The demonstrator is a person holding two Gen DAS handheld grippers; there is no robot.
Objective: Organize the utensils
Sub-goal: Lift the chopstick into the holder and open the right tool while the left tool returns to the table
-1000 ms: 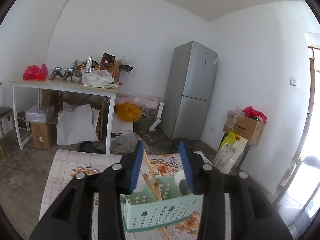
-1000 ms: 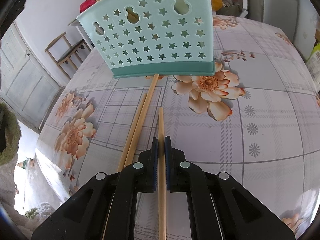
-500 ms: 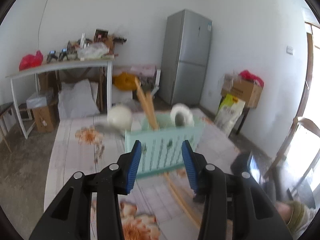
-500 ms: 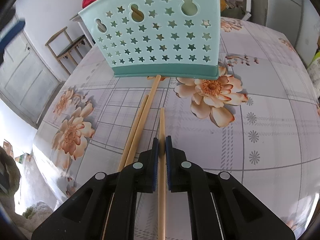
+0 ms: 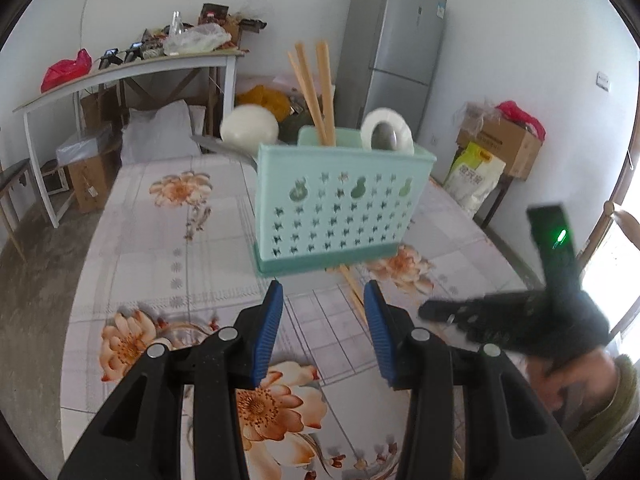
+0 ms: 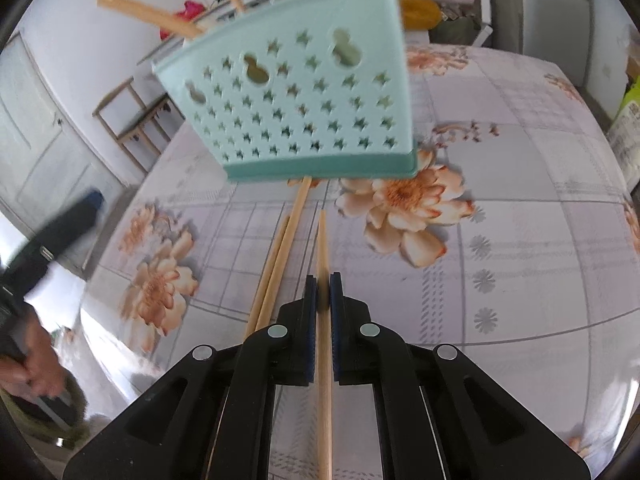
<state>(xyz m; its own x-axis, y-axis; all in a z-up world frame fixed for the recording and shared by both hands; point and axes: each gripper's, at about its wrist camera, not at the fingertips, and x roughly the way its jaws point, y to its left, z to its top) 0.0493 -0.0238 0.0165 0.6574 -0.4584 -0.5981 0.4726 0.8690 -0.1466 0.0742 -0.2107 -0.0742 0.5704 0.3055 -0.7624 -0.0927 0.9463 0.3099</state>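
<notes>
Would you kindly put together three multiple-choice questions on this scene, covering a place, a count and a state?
1. Where does the green basket stand?
A. on the flowered table
B. on the floor
C. on the fridge

2. How many loose chopsticks lie on the table beside the gripped one?
A. none
B. two
C. five

3. How do the right tongs stand?
A. wide open and empty
B. shut on a spoon
C. shut on a chopstick

Answers: 1 A, its base rests on the table. 2 B, the loose chopsticks lie side by side left of the gripped chopstick. 3 C, the blue pads press either side of the stick, while the left tongs gape empty.
</notes>
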